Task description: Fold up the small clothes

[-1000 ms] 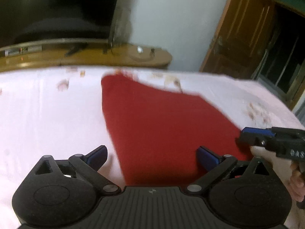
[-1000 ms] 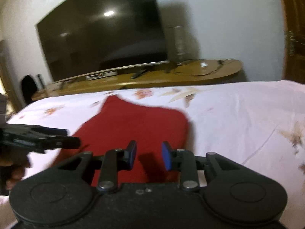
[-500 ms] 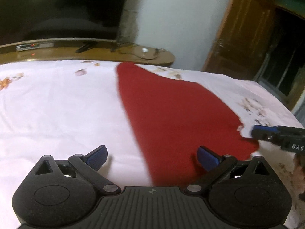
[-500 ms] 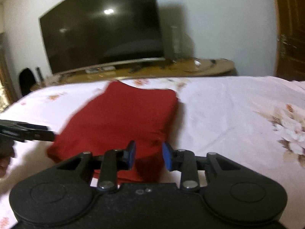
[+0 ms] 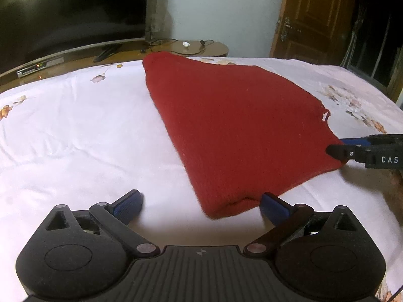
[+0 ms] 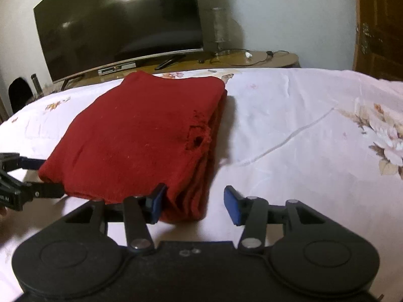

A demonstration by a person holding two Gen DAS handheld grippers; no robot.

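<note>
A red knitted garment (image 5: 239, 125) lies folded into a thick pad on the white flowered bed sheet (image 5: 75, 130). My left gripper (image 5: 201, 203) is open wide, and the garment's near corner lies between its fingers with both pads clear of it. In the right wrist view the same garment (image 6: 136, 136) shows a small ragged hole near its right edge. The jaws of my right gripper (image 6: 195, 205) are opening. The garment's layered near right corner lies between them, and the right pad stands off it. Each gripper also shows at the edge of the other's view.
Beyond the bed stands a low wooden cabinet (image 6: 252, 59) with a large dark television (image 6: 118, 22), a set-top box and cables. A brown wooden door (image 5: 309, 17) is at the back right. Bare sheet stretches left and right of the garment.
Both grippers have come lower and nearer the garment's near edge, which now lies still on the sheet. The right jaws have widened from nearly shut; the left jaws stayed wide.
</note>
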